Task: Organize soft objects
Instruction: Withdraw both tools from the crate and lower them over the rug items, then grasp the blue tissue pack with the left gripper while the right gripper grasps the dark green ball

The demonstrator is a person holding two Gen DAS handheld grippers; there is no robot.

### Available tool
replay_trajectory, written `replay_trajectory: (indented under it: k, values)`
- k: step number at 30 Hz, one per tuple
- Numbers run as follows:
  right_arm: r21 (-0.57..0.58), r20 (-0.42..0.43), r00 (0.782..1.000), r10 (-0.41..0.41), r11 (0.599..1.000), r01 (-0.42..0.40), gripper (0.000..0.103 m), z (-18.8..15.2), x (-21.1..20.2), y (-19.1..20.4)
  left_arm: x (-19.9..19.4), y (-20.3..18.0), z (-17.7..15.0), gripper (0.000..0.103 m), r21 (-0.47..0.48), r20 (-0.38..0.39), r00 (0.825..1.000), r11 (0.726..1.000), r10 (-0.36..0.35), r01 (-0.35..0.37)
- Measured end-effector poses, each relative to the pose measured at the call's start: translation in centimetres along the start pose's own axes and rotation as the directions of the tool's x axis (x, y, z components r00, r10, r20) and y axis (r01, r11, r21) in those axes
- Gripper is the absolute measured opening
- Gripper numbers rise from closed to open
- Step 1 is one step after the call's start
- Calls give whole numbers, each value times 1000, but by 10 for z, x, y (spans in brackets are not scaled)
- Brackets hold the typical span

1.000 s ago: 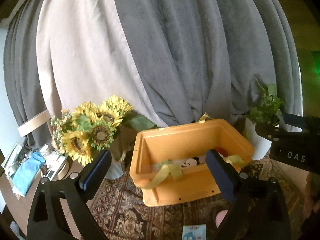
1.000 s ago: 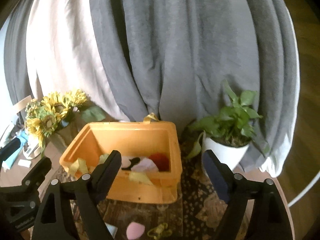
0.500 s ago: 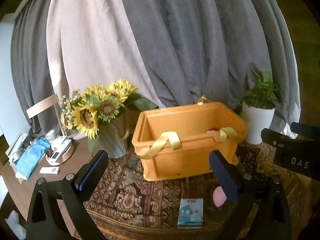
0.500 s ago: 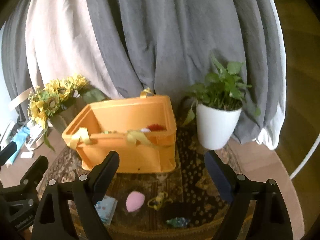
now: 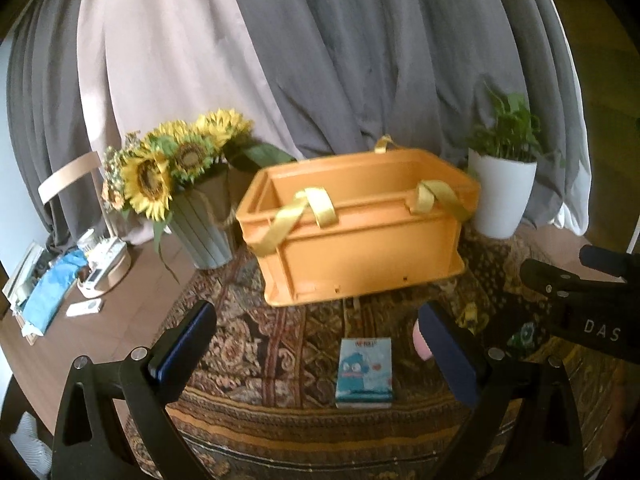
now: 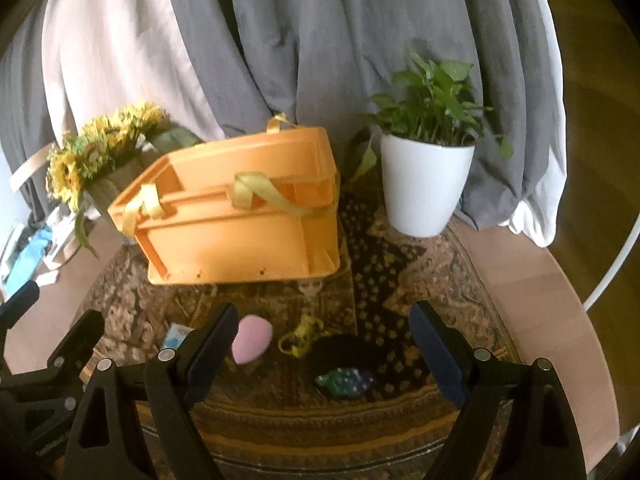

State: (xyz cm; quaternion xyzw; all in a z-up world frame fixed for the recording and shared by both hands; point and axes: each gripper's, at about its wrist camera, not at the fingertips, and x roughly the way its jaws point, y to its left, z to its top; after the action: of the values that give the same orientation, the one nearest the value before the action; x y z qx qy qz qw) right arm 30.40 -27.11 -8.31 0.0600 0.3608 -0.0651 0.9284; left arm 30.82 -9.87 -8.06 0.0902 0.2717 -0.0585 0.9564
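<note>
An orange crate [image 5: 360, 232] with yellow ribbon handles stands on a patterned rug [image 5: 280, 344]; it also shows in the right wrist view [image 6: 240, 232]. In front of it lie a blue tissue pack [image 5: 365, 372], a pink egg-shaped sponge [image 6: 252, 340], a yellow-blue soft toy [image 6: 302, 334] and a green-blue speckled soft object [image 6: 344, 380]. My left gripper [image 5: 316, 352] is open and empty above the rug near the tissue pack. My right gripper [image 6: 324, 356] is open and empty above the small soft objects.
A grey vase of sunflowers [image 5: 176, 176] stands left of the crate. A white potted plant [image 6: 428, 184] stands to its right. Grey and beige curtains hang behind. A tray and blue cloth [image 5: 52, 288] lie on the brown table at far left.
Both grippers have pulled back and dropped lower. The crate's inside is no longer visible, and the objects on the rug in front have come into view.
</note>
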Motion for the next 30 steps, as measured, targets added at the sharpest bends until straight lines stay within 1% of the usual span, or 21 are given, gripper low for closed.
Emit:
replay_trajectory:
  k: [7, 16, 22, 30]
  values:
    - [1, -56, 998, -7, 1000, 7, 88, -19, 15, -7, 11, -11, -20, 103, 27, -56, 998, 1000, -5, 6]
    - [-15, -124, 992, -17, 1000, 15, 88, -44, 35, -12, 29, -21, -48, 103, 52, -143, 990, 998, -12, 20]
    - [-20, -143, 989, -28, 999, 25, 88, -53, 47, -14, 44, -27, -62, 103, 60, -179, 984, 998, -13, 24]
    - [-27, -170, 985, -32, 999, 27, 88, -54, 70, -12, 68, -30, -70, 103, 61, -196, 980, 998, -21, 34]
